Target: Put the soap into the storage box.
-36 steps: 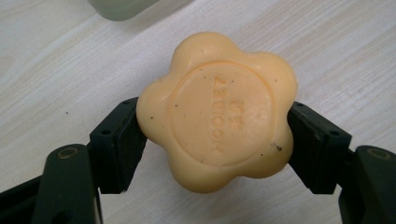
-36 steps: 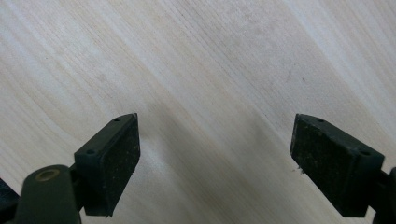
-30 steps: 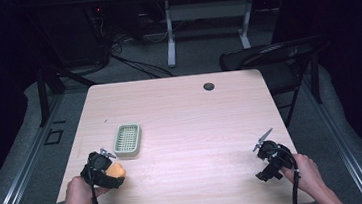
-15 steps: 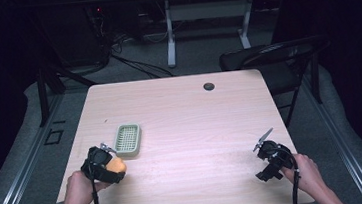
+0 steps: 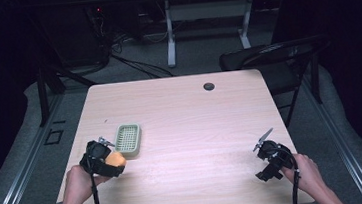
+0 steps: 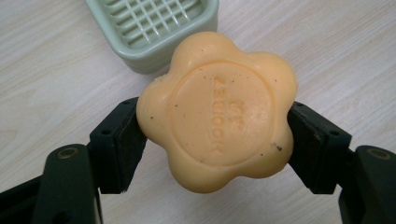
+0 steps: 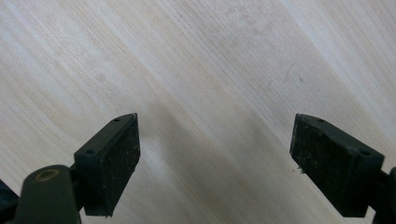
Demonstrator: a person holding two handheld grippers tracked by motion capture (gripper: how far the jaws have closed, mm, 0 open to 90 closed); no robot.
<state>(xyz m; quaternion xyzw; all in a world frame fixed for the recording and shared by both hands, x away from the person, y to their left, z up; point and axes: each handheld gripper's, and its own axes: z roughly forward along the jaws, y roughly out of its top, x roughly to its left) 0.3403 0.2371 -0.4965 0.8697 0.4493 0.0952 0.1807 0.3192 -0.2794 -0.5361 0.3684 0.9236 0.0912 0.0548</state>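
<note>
Since a second ago the left claw [image 5: 107, 154] with its soap [image 5: 116, 160] has edged a little nearer the soap dish [image 5: 128, 138], while the right claw [image 5: 263, 141] has kept its place near the worktop's [image 5: 185, 111] right front corner.

The soap sits squarely between the left claw's two black pads [image 6: 122, 142], which press on its opposite sides and pinch it; its broad face is turned toward the left gripper view's camera. In the high view it is held at the worktop's left front, just beside the near end of the dish, and in the left gripper view the dish [image 6: 154, 28] lies right behind the soap [image 6: 217, 109].

The soap is a pale orange bar shaped like a flower with rounded lobes. A raised ring on its face encloses stamped letters that are too faint to read, and small dark specks dot the surface.

The right claw's pads [image 7: 109, 161] stand spread wide over bare wood with nothing between them.
</note>
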